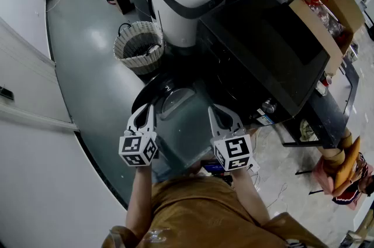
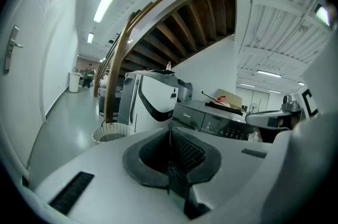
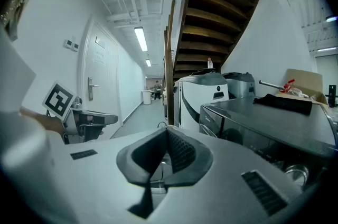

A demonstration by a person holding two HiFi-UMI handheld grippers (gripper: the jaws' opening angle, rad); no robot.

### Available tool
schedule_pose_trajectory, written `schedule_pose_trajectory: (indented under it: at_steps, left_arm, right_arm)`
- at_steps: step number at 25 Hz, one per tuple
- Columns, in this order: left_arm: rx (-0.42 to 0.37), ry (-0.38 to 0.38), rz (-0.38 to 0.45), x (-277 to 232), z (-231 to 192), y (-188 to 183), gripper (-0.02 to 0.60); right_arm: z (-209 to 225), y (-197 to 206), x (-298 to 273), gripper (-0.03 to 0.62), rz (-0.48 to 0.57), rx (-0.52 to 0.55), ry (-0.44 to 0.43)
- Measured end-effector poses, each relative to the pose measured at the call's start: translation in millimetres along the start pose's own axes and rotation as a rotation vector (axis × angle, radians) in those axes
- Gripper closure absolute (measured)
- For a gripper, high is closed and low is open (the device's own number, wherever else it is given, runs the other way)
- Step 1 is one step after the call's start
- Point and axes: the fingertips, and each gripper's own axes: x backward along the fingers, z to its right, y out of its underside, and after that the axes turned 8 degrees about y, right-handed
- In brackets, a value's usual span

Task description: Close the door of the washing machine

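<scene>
Door [image 1: 172, 97] of the washing machine [image 1: 274, 54] open, swung out from the dark front and standing low in the head view, below the wicker basket [image 1: 139, 45] and just ahead of both tools. Left gripper [image 1: 145, 112] closed to a narrow tip, pads together in its own view, nothing between them. Right gripper [image 1: 225, 115] in the same state, pads meeting, also empty. Of the two, the left tip nearer to the door: seems to sit right at the round rim, but contact not possible to confirm, since neither gripper view shows the door clearly. Right tip a little apart, more toward the machine front. From the tools, the front lies to the right and farther from the person, so probably needs a push from the left side, sweeping the door rightward and away until it meets the front. Hinge side not readable here; likely the edge beside the machine. Better to press near the free rim. Judged to be at the very start: door not yet closed.
</scene>
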Motion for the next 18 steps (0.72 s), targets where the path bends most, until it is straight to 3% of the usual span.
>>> schedule_pose_trajectory:
  at_steps: [9,13,18]
  left_arm:
    - [0.025,0.015,-0.034,-4,-16,10,0.548]
    - [0.038,0.014,-0.096,-15,-35,29,0.465]
    - [0.030,0.014,-0.199,-32,-67,59,0.426]
  right_arm:
    - [-10,2,-12,0.582,-0.011,-0.008,-0.007]
    - [-13,9,-23,0.582,-0.029,-0.051,-0.017]
    - [-17,22,-43,0.582,-0.085,-0.048,-0.008]
